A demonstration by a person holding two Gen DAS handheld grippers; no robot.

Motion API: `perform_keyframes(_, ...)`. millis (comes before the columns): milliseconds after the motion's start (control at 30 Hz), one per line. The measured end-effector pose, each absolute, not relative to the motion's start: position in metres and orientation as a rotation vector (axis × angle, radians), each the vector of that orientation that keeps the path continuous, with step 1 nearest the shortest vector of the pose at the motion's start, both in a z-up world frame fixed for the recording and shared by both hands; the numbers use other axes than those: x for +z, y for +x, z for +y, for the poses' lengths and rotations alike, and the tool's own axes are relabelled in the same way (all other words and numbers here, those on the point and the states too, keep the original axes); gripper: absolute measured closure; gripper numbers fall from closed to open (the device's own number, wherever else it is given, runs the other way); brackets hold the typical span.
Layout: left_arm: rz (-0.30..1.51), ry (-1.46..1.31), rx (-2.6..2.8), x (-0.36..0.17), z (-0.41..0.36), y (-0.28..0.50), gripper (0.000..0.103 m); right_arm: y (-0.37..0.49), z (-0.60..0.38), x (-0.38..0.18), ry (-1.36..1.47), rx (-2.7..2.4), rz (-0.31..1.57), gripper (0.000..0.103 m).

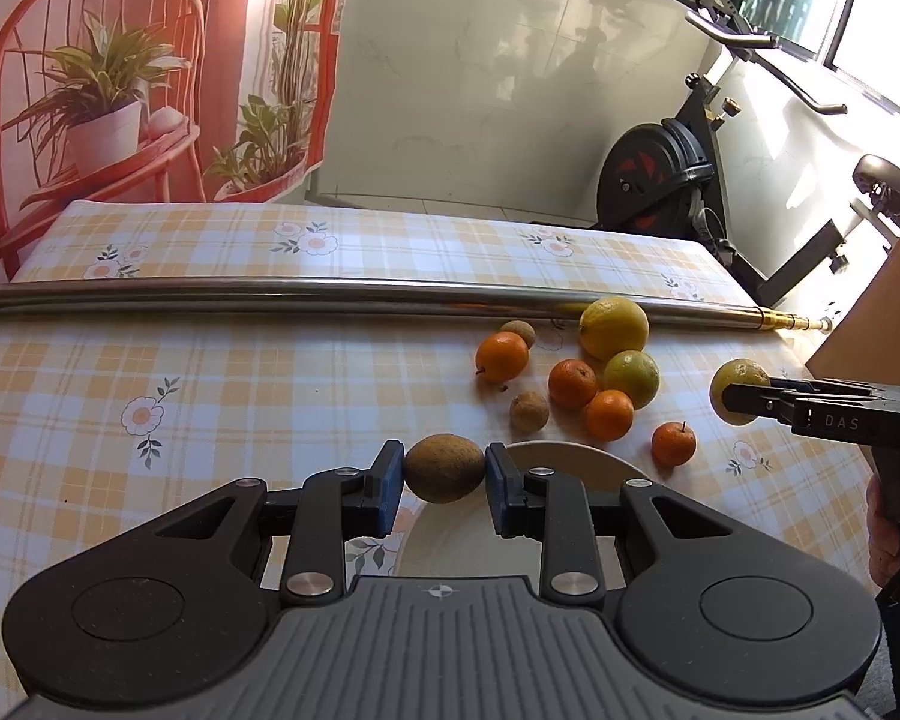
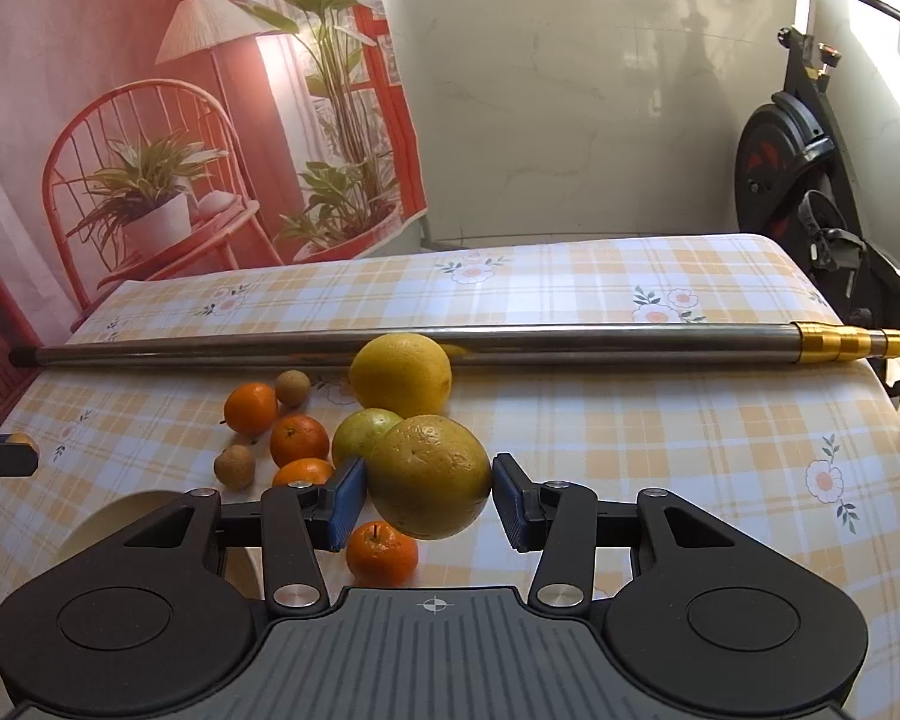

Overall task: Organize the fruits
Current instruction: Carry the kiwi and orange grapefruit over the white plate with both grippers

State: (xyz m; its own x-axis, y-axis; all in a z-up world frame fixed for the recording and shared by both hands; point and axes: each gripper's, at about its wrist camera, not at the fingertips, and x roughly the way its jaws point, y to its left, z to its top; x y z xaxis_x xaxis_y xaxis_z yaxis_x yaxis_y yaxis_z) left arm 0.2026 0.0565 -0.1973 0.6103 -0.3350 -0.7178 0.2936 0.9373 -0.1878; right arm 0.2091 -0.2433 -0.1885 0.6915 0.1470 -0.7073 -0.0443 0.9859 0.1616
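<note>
My left gripper [image 1: 444, 471] is shut on a brown kiwi-like fruit [image 1: 444, 468] and holds it above the far rim of a white plate [image 1: 570, 462]. My right gripper [image 2: 429, 480] is shut on a large yellow-green citrus [image 2: 429, 477], lifted above the table; it also shows at the right of the left wrist view [image 1: 738, 390]. On the cloth lie a yellow lemon [image 2: 401, 373], a green citrus [image 2: 363, 435], several small oranges [image 2: 299, 440] and two small brown fruits [image 2: 234, 466].
A long steel pole [image 2: 390, 343] with a gold end lies across the checked tablecloth [image 2: 660, 420] behind the fruits. A cardboard box [image 1: 882, 306] stands at the right edge. An exercise bike [image 2: 804, 156] stands beyond the table. The plate also shows at lower left in the right wrist view [image 2: 120, 516].
</note>
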Motion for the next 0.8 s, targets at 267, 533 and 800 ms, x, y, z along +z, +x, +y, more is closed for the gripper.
perform_keyframes(267,0.875,-0.025,-0.371,-0.208,0.06,0.195,0.072,0.186,-0.197,-0.187,0.087,0.231,0.837,0.061)
perform_keyframes(533,0.869,0.002,-0.358,-0.221,0.049,0.196,0.072,0.185,-0.158,-0.194,0.033,0.316,0.882,0.061)
perform_keyframes(800,0.874,0.036,-0.349,-0.232,0.044,0.196,0.072,0.183,-0.142,-0.208,0.007,0.331,0.939,0.061)
